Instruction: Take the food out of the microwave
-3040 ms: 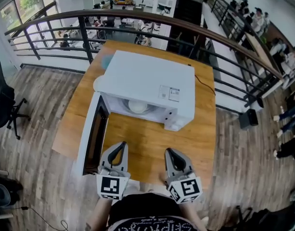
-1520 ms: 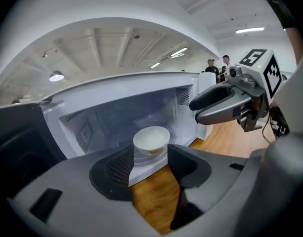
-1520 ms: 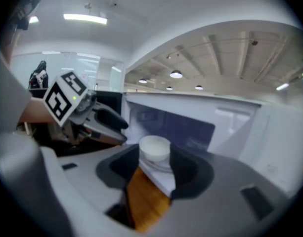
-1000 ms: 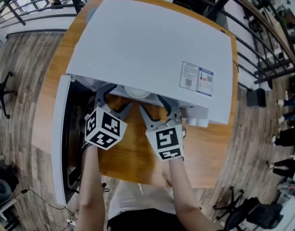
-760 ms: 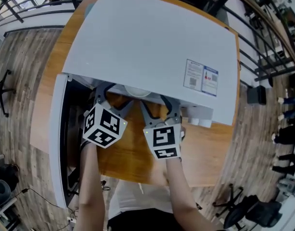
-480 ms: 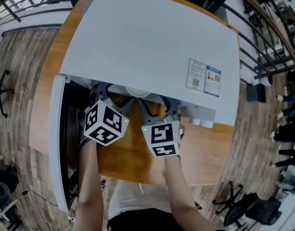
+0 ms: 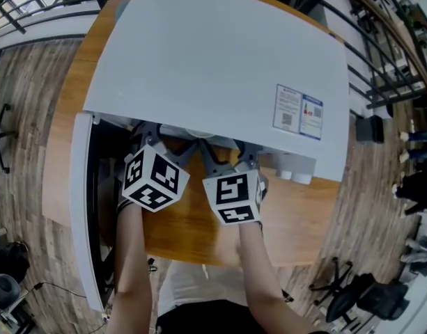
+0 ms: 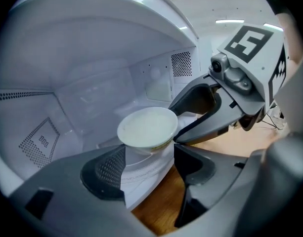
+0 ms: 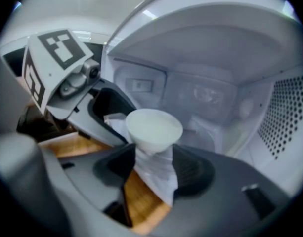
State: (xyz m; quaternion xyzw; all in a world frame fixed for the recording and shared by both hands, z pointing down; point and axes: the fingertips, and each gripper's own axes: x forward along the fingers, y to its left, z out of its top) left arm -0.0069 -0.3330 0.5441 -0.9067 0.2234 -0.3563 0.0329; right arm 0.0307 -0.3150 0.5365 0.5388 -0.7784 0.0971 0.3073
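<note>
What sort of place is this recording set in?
Probably an open office or lab rather than a home kitchen. The microwave sits on a wooden table near a black metal railing, and a wheeled office chair stands on the plank floor.

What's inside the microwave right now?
A white bowl stands in the microwave, with the open left claw and right claw beside it, not gripping it. Its contents look pale, but the food cannot be identified. From above, the casing mostly hides it.
</note>
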